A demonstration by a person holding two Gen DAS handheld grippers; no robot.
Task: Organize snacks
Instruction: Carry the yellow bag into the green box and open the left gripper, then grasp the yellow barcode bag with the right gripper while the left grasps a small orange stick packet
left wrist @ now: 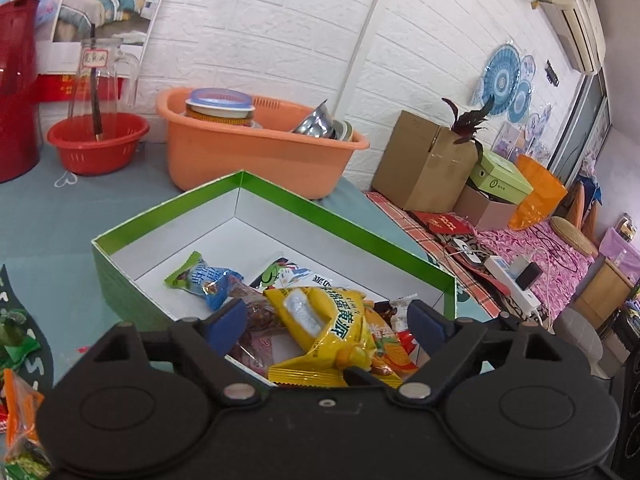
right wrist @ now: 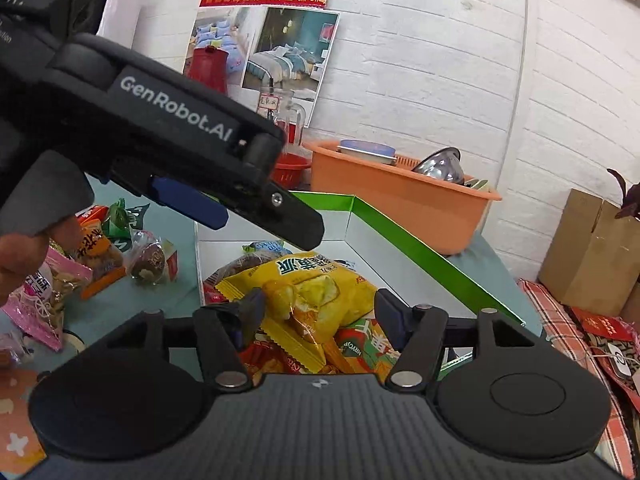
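A green box [left wrist: 132, 280] with a white inside stands on the blue-grey table and holds several snack packets. A yellow packet [left wrist: 320, 320] lies on top of the pile at the near corner. My left gripper [left wrist: 326, 308] hangs open over it, its blue pads well apart on either side of the packet. In the right wrist view the same yellow packet [right wrist: 316, 284] lies between the pads of my right gripper [right wrist: 319, 299], which is open too. One of the left gripper's fingers [right wrist: 296, 220] reaches in from the upper left. Loose snacks [right wrist: 104, 248] lie on the table left of the box.
An orange basin [left wrist: 256, 152] with bowls stands behind the box, a red colander [left wrist: 98, 142] and a glass jug [left wrist: 100, 76] to its left. Cardboard boxes [left wrist: 424, 160] and a power strip [left wrist: 516, 280] sit to the right. A hand [right wrist: 24, 252] holds the left gripper.
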